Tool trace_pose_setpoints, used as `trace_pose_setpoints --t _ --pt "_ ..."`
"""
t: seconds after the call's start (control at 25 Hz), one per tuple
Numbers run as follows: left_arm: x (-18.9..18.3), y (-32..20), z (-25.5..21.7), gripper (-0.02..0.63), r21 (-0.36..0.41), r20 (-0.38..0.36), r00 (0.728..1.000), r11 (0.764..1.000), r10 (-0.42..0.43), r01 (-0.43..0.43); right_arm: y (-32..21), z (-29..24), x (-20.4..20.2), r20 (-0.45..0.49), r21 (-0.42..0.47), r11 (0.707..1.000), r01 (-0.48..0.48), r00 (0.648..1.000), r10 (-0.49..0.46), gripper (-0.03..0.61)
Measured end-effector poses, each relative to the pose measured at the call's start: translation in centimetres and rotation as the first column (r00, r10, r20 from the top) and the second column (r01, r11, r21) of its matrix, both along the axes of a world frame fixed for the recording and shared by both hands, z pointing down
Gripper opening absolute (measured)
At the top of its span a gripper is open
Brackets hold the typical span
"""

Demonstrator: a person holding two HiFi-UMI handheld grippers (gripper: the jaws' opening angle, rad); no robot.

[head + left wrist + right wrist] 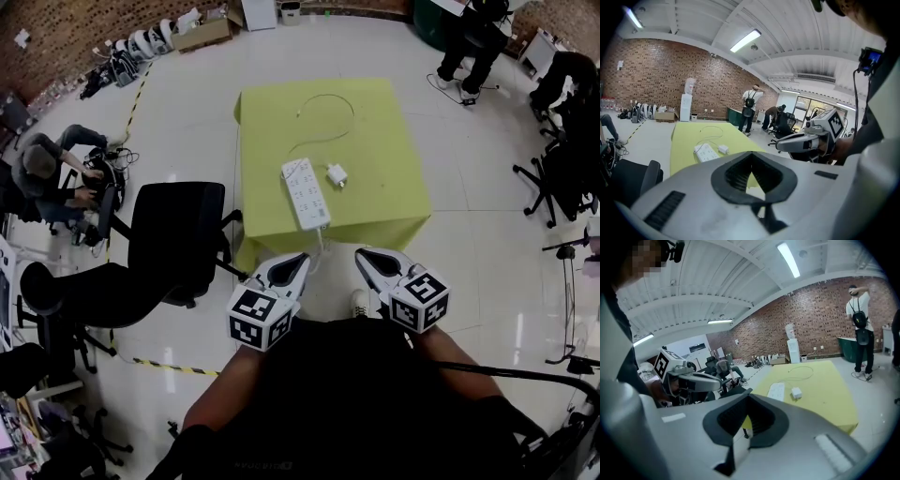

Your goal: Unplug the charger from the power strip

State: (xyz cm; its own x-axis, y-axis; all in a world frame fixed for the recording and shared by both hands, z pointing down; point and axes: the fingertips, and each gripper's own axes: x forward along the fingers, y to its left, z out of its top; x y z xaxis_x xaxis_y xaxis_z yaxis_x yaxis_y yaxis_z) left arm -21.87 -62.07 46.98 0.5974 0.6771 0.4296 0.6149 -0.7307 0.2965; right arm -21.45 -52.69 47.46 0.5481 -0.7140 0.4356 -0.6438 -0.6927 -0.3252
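Note:
A white power strip (306,192) lies lengthwise on the yellow-green table (375,141). A small white charger (336,174) sits close against its right side; whether it is plugged in I cannot tell. Its thin white cable (328,112) loops toward the far edge. Both grippers hang in front of the table's near edge, short of it. My left gripper (302,259) and right gripper (362,253) are shut and hold nothing. The left gripper view shows the strip (706,152) and charger (723,149) beyond its gripper (751,154). In the right gripper view, strip (776,391) and charger (796,393) lie past its gripper (749,394).
A black office chair (178,239) stands just left of the table's near corner. The strip's cord (322,246) hangs over the near edge. A seated person (56,173) is at far left, others stand at back right (473,47), and more chairs (562,159) are at right.

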Motion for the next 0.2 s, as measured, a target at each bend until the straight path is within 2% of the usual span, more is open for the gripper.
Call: trace_pose_setpoints --t 0.2 --pt "0.24 -0.29 -0.03 0.006 -0.005 -0.004 1.0 1.0 -0.01 0.01 0.42 0.29 0.39 0.008 -0.009 1.0 -0.006 1.0 0.006 0.0"
